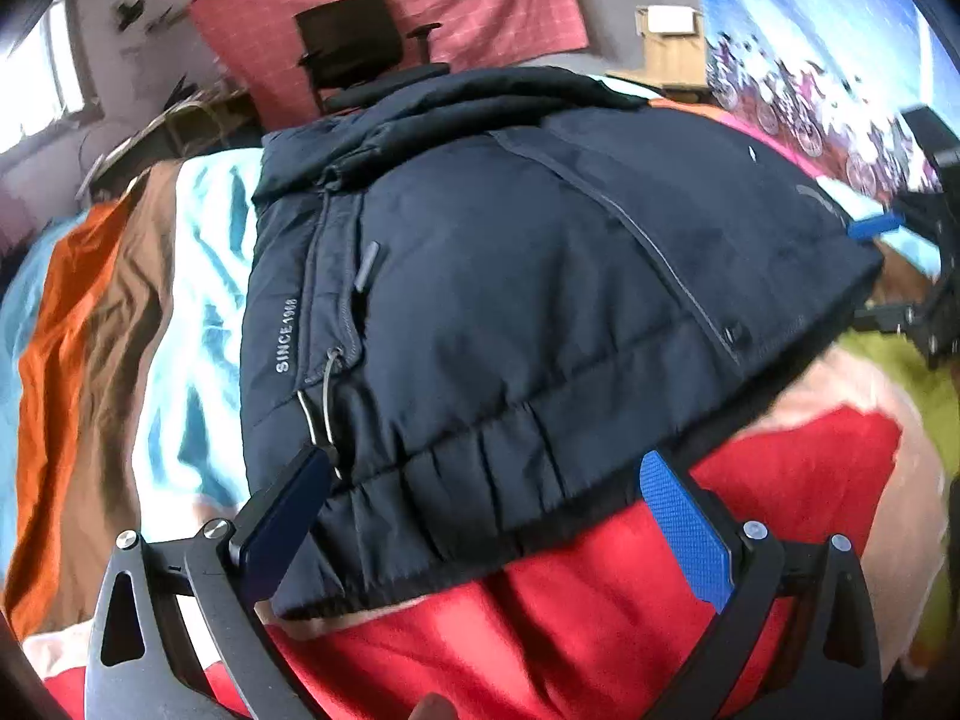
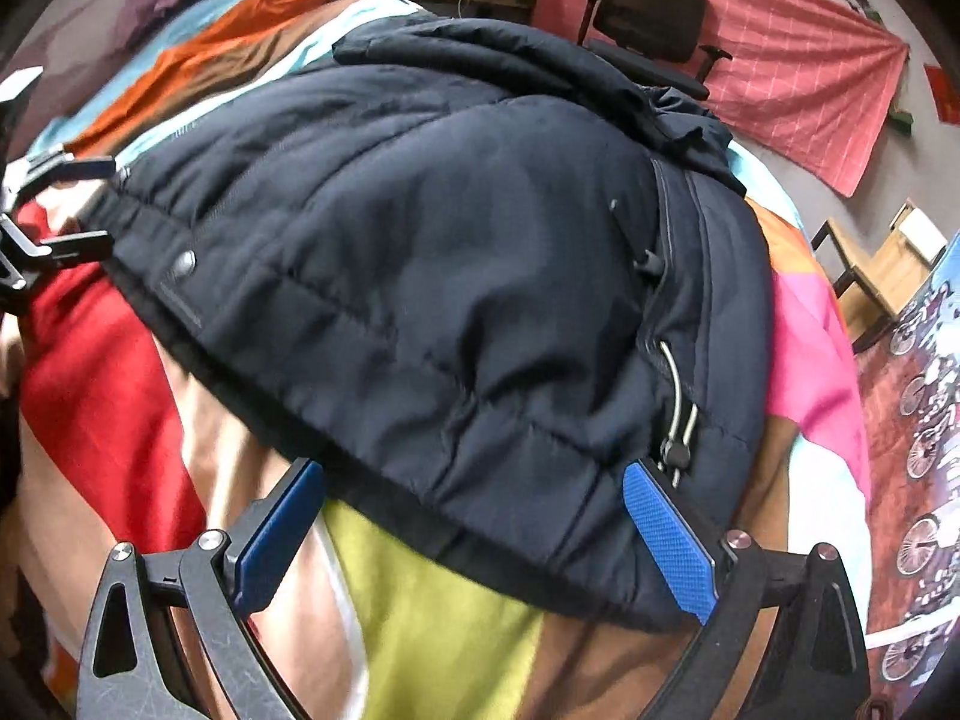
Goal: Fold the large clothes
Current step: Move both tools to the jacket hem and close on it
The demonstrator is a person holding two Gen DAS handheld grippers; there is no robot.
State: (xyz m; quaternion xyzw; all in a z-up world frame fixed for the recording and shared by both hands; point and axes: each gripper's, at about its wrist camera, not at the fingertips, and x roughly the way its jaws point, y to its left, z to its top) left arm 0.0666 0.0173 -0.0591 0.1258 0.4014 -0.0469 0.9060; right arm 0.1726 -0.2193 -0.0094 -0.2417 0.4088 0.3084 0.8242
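The navy padded jacket [image 1: 510, 300] is lying folded into a thick bundle on a bed covered with a multicoloured sheet [image 1: 108, 312]. The left gripper [image 1: 486, 516] is pointing level at the jacket's hem, its blue pads [image 1: 684, 528] spread wide on either side of the edge, gripping nothing. The right gripper [image 2: 474, 528] is sitting likewise at the hem's other end, fingers wide apart, a drawcord toggle [image 2: 678, 450] just beside its right pad
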